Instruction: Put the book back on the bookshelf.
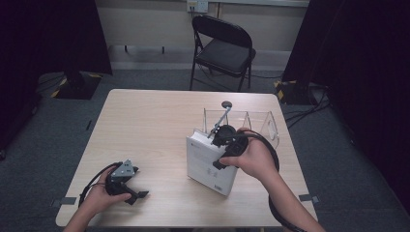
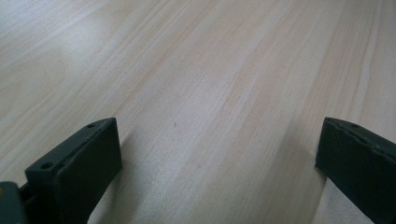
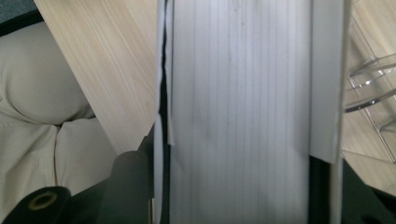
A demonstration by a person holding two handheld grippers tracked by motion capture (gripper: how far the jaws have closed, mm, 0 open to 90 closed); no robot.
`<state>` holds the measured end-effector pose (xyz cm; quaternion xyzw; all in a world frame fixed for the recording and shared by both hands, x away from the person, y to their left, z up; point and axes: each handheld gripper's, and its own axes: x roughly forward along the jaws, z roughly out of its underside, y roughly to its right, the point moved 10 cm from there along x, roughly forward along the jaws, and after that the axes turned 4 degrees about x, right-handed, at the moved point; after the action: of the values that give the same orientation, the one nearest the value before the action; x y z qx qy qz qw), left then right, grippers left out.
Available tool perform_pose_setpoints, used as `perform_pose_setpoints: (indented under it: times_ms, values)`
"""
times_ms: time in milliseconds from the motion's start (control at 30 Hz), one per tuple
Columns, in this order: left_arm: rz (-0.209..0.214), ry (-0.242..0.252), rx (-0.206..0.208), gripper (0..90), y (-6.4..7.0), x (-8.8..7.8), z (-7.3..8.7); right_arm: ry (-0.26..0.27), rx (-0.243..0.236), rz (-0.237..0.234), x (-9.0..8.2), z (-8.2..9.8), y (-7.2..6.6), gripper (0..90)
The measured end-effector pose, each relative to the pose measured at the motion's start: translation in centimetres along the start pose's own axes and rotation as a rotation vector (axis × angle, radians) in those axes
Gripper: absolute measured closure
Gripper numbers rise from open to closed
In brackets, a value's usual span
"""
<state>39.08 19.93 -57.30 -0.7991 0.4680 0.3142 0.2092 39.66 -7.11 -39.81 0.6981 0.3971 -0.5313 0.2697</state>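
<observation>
The right gripper (image 1: 223, 145) clamps a white book (image 1: 207, 162) at about four o'clock on the table (image 1: 150, 125), its jaws hidden behind the pages. A clear rack (image 1: 261, 123) stands just beyond, partly blocked. At seven o'clock, the left gripper (image 1: 138, 186) rests wide open, empty.

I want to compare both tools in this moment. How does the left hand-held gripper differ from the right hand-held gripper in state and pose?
The left hand-held gripper has its jaws wide apart with nothing between them; the right hand-held gripper is clamped on the white box. The left one lies low on the bare wooden table near the front edge; the right one is raised over the box beside the clear plastic organiser. Both are black, each held in one hand.
</observation>
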Motion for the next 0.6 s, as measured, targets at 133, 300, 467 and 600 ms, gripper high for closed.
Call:
perform_pose_setpoints:
  times_ms: [133, 300, 467, 600]
  values:
    - [0.0, 0.0, 0.0, 0.0, 0.0, 0.0, 0.0, 0.007, 0.004, 0.008, -0.2, 0.6, 0.4, 52.2]
    - [0.0, 0.0, 0.0, 0.0, 0.0, 0.0, 0.0, 0.008, 0.016, 0.013, -0.7, 1.3, 0.7, 52.2]
    - [-0.003, -0.001, -0.001, 0.0, 0.0, 0.0, 0.0, 0.005, 0.021, 0.013, -1.1, 1.8, 0.9, 52.3]
    - [0.0, 0.001, 0.0, 0.0, 0.0, 0.0, 0.0, 0.008, 0.034, 0.016, -1.3, 2.3, 1.2, 52.2]
